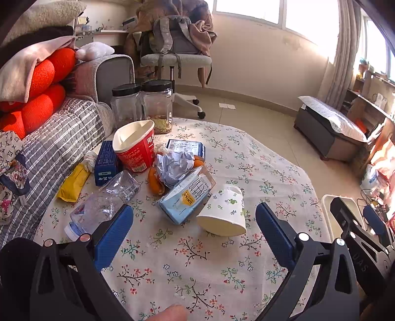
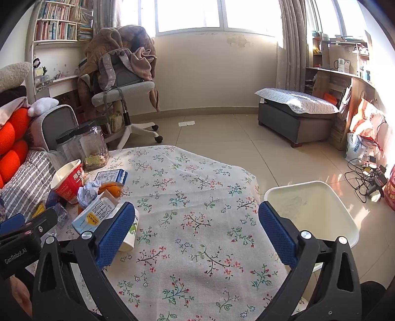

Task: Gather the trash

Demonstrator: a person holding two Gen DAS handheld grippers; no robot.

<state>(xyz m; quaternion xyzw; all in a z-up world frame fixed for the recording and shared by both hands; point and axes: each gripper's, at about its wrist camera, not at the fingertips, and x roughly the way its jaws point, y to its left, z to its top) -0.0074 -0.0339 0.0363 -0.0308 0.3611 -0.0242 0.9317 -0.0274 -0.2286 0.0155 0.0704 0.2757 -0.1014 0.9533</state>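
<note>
Left wrist view: we held both claws, left claw [image 1: 193,228] and right claw [image 2: 196,226], apart above the table [image 1: 187,271]; paper cup [image 1: 223,213] lay tipped between our left fingers.

A lived-in home room: sofa [image 1: 61,128], bookshelf [image 2: 59,22], desk chair [image 2: 123,91], floral-clothed table [image 2: 192,197].

A floral cloth covers the tabletop [image 1: 187,266]. On it a white paper cup [image 1: 223,214] lies on its side just beside a pale blue carton [image 1: 184,197]. Behind these sit crumpled paper [image 1: 172,165], orange peel [image 1: 155,182], a red noodle tub [image 1: 134,148] (upright), a blue box [image 1: 106,163], a crushed plastic bottle [image 1: 103,202], a yellow packet [image 1: 72,182] and two black-lidded jars [image 1: 142,106].
</note>
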